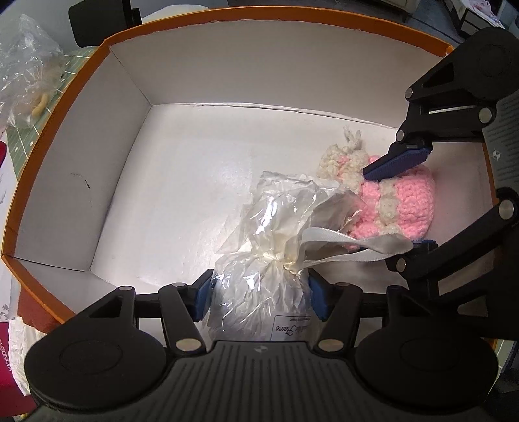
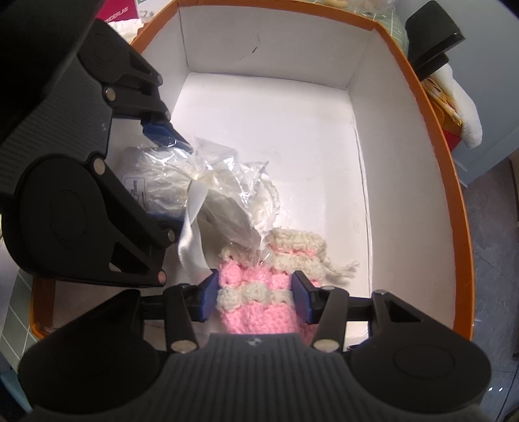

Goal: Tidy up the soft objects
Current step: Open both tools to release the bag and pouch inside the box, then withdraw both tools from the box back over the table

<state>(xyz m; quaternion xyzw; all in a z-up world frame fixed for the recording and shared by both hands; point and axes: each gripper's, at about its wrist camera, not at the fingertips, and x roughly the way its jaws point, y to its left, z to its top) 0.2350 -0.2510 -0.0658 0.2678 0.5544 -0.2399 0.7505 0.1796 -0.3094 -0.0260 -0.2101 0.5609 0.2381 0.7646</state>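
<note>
Both grippers releasing soft items into the box.
Left gripper [image 1: 259,300] is straddling the cellophane bag [image 1: 262,246], right gripper [image 2: 256,298] the pink crochet pouch [image 2: 256,302], jaws spread; both are lying in the orange box [image 1: 227,29]; another bag [image 1: 29,74] is waiting outside.

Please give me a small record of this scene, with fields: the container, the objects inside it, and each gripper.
container: orange box, white inside, open on top
object 1: clear plastic bag tied with white ribbon, on the box floor
object 2: pink and cream knitted pouch, on the box floor beside the bag
left gripper: jaws either side of the bag; pressing or not, unclear
right gripper: jaws either side of the pouch; pressing or not, unclear
</note>
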